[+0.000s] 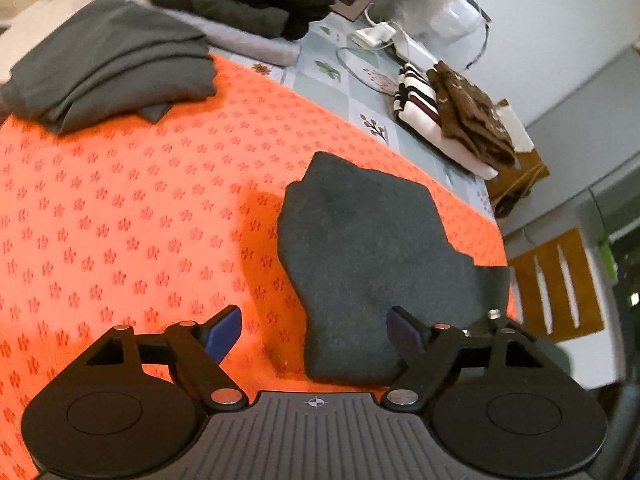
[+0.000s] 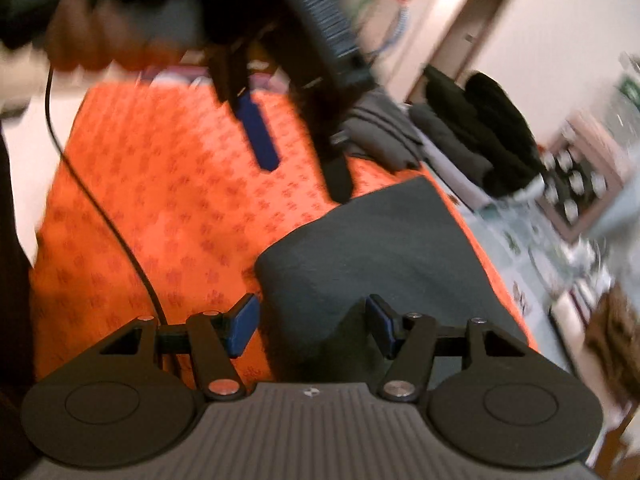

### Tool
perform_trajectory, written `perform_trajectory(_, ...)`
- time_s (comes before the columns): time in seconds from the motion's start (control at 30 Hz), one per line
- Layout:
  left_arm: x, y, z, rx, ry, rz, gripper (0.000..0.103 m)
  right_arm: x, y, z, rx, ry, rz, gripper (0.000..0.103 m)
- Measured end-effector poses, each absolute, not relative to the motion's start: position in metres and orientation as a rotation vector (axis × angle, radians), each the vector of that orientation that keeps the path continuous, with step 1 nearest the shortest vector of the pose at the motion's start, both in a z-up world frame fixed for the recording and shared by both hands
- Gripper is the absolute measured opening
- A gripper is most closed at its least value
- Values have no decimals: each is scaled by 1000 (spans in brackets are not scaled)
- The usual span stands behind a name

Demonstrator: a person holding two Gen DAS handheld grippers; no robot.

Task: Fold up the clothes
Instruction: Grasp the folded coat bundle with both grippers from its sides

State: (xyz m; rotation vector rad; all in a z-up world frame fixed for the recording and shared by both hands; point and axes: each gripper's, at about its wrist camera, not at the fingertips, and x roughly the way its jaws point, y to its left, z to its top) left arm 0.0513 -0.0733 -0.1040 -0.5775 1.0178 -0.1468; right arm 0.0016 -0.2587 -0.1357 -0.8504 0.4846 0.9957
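While spread wide and empty, left gripper [image 1: 314, 334] and right gripper [image 2: 310, 326] over folded grey garment [image 1: 360, 256] near table [image 1: 120, 220] far edge (open orange cloth alongside).

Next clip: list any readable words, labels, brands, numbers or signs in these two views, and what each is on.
No readable text in either view.
Left tool body: only a small crosshair mark, no lettering.
Right tool body: a small round emblem, no lettering.
Green sign at the right wrist view's edge: too blurred to read.
Orange cloth: flower pattern only.
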Motion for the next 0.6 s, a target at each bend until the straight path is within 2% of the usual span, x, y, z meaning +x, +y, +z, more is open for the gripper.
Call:
perform_trajectory(0.2, 45, -61, -122, -830, 1054, -143, 85, -8, -245, -159, -1040, 388, 975, 66)
perform_trajectory(0.27, 44, -59, -128, -907, 1064, -149, 86, -9, -244, -163, -1072, 364, 965, 58)
perform_trajectory(0.33, 45, -60, -134, -960, 1073, -156, 86, -9, -244, -164, -1081, 346, 955, 46)
perform_trajectory(0.4, 49, -63, -140, -1002, 1087, -164, 87, -7, -248, -157, -1037, 343, 944, 39)
perform_trajectory(0.6, 68, -81, -161, -1119, 1097, -189, 87, -2, -261, -134, -961, 335, 892, 37)
